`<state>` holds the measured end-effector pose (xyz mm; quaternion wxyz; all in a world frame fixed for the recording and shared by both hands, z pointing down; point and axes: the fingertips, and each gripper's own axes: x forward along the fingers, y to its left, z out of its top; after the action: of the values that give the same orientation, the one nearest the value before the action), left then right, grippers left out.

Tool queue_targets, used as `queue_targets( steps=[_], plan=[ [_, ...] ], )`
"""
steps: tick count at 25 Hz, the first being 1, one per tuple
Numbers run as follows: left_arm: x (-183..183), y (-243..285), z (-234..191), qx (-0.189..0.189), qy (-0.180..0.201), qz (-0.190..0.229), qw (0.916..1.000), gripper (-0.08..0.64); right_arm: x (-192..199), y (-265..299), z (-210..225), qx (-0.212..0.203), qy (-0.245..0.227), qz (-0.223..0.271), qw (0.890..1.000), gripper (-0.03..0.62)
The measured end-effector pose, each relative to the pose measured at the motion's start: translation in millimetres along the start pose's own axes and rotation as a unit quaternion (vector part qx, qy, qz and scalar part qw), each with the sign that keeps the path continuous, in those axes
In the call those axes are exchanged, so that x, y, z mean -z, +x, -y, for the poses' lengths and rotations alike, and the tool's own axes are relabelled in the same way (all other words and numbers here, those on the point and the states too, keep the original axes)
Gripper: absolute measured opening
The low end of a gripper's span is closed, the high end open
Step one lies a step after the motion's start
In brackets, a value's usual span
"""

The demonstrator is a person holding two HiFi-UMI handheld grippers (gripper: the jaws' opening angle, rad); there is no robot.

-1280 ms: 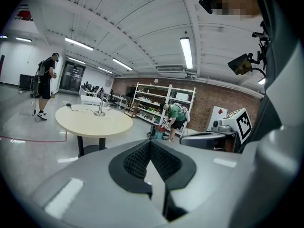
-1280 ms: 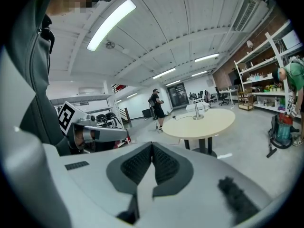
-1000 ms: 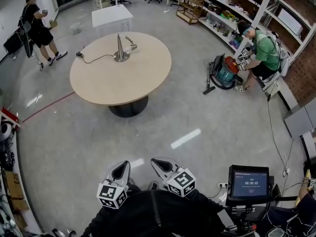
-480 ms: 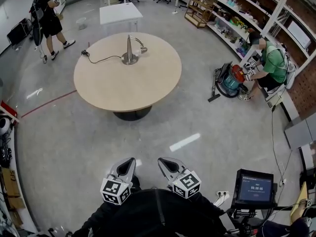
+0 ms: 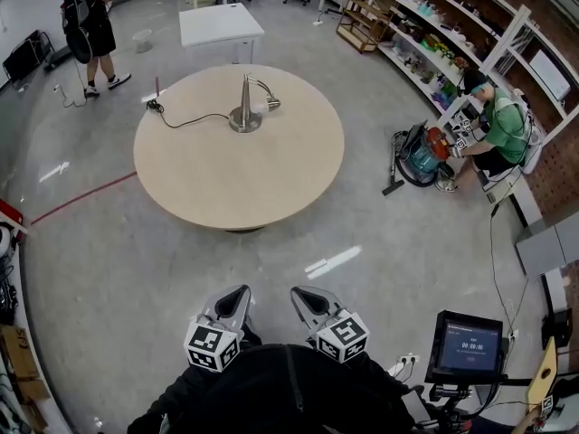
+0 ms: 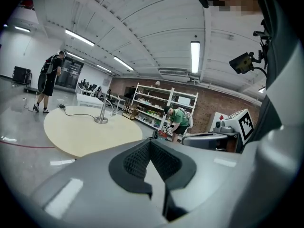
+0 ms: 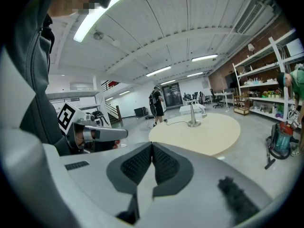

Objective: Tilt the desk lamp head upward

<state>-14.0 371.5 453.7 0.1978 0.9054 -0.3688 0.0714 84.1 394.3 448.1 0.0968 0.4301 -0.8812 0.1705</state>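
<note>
Silver desk lamp (image 5: 246,108) on round table (image 5: 235,183), neck arched, head drooping. Finer detail too small to make out. Left gripper (image 5: 235,297) and right gripper (image 5: 303,297) closed, empty.

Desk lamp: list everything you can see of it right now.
The desk lamp looks like silvery metal: a round flat base, a tapered upright post and a thin neck curving over to a small head. It stands on the far part of the round beige table. A black cord runs from the base leftwards to the table's edge. Nothing else touches it; the head's tilt is too small to read.
</note>
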Motion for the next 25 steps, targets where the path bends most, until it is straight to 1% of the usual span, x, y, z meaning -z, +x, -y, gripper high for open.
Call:
queue_targets(
  steps=[4, 6, 8, 12, 16, 20, 25],
  plan=[
    [-12.2, 27.6, -84.1, 0.017, -0.007, -0.001, 0.9998, 0.006, -15.0, 84.2, 14.7, 0.017, -0.007, -0.001, 1.0, 0.002],
    [-23.1, 35.2, -104.9, 0.026, -0.012, 0.0, 0.9996, 0.006, -27.1, 104.1, 18.2, 0.026, -0.011, -0.003, 1.0, 0.002],
    [-28.5, 36.5, -108.5, 0.031, -0.017, 0.001, 0.9994, 0.006, -33.2, 105.8, 17.6, 0.035, -0.013, -0.008, 0.999, 0.002],
    [-25.0, 37.2, -109.1, 0.037, -0.033, -0.001, 0.9988, 0.006, -32.5, 104.2, 17.7, 0.047, -0.012, -0.022, 0.999, 0.002],
    [-19.1, 33.9, -105.8, 0.04, -0.043, -0.006, 0.9983, 0.006, -30.8, 103.9, 15.0, 0.045, -0.01, -0.03, 0.998, 0.002],
    [-17.1, 26.4, -108.9, 0.027, -0.047, -0.006, 0.9985, 0.006, -29.6, 105.0, 8.4, 0.036, -0.011, -0.035, 0.999, 0.002],
    [-15.0, 14.8, -109.0, 0.003, -0.044, -0.002, 0.999, 0.006, -28.2, 104.3, 10.4, 0.035, -0.013, -0.028, 0.999, 0.002]
  ],
)
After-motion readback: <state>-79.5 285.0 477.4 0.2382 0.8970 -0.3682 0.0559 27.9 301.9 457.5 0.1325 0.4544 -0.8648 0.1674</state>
